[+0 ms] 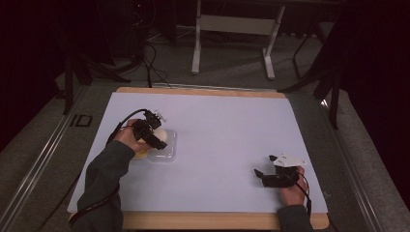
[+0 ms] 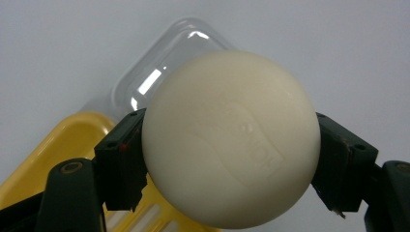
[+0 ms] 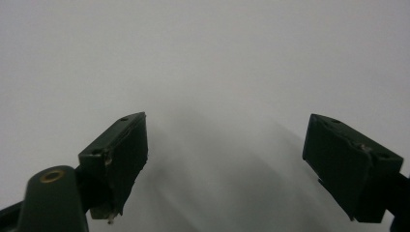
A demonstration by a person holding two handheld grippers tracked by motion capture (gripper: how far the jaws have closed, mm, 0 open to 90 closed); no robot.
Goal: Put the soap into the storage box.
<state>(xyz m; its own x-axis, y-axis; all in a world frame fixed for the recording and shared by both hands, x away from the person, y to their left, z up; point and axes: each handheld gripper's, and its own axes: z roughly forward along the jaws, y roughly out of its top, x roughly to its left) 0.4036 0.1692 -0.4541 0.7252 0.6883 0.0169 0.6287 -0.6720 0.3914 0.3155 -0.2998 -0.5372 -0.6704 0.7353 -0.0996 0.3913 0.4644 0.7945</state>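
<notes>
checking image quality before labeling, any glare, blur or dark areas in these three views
High view: dim, room beyond the table nearly black, the white sheet evenly lit. Left gripper view: the soap bar in the left tool is sharp, with bright glare on the clear plastic lid; the yellow soap dish is slightly soft. Right gripper view: the right tool casts soft, smeared shadows on a featureless sheet.

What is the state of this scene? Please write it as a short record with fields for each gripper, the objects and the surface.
left gripper: shut on the round cream-white soap bar, raised above the dishes
right gripper: open, holds nothing, near the table's right front
yellow plastic soap dish: beneath the soap, beside the lid
clear plastic lid: lying on the surface
surface: pale sheet on a wooden table
</notes>
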